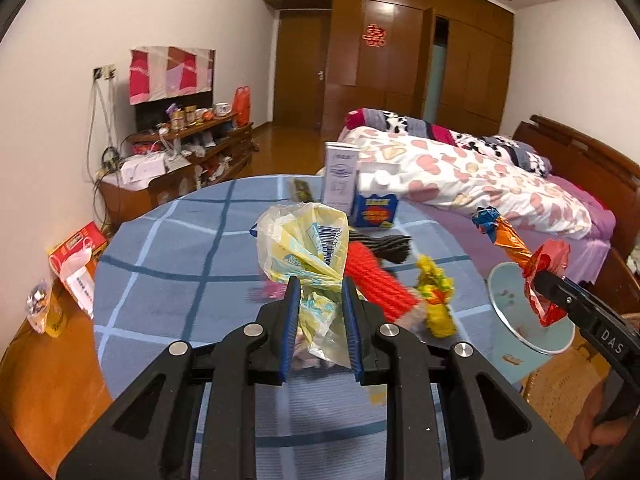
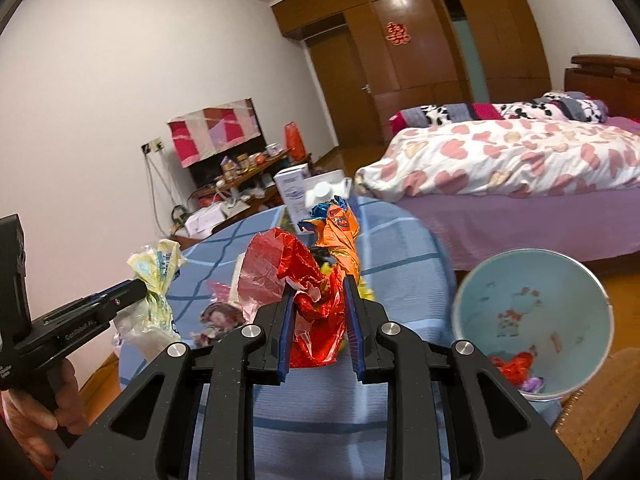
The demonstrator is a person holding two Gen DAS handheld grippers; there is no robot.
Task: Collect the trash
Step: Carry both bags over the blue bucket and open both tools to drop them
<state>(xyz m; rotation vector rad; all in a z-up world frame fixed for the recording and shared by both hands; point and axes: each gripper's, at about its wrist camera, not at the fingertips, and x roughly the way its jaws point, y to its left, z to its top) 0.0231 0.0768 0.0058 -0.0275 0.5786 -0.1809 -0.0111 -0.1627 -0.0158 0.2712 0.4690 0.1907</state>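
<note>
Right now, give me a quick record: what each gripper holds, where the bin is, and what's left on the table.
left gripper: jaws shut on yellow plastic bag
right gripper: jaws shut on red and orange foil wrappers
bin: pale blue, beside the table, on the right gripper's side; some scraps inside
table: yellow wrapper, red knit item, boxes at far edge

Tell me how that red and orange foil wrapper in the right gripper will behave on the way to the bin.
The foil wrapper looks crumpled and thin, so probably light and floppy. Its long orange tail sticks past the right gripper, so it may sway. The bin is wide-mouthed, so dropping should be easy.
</note>
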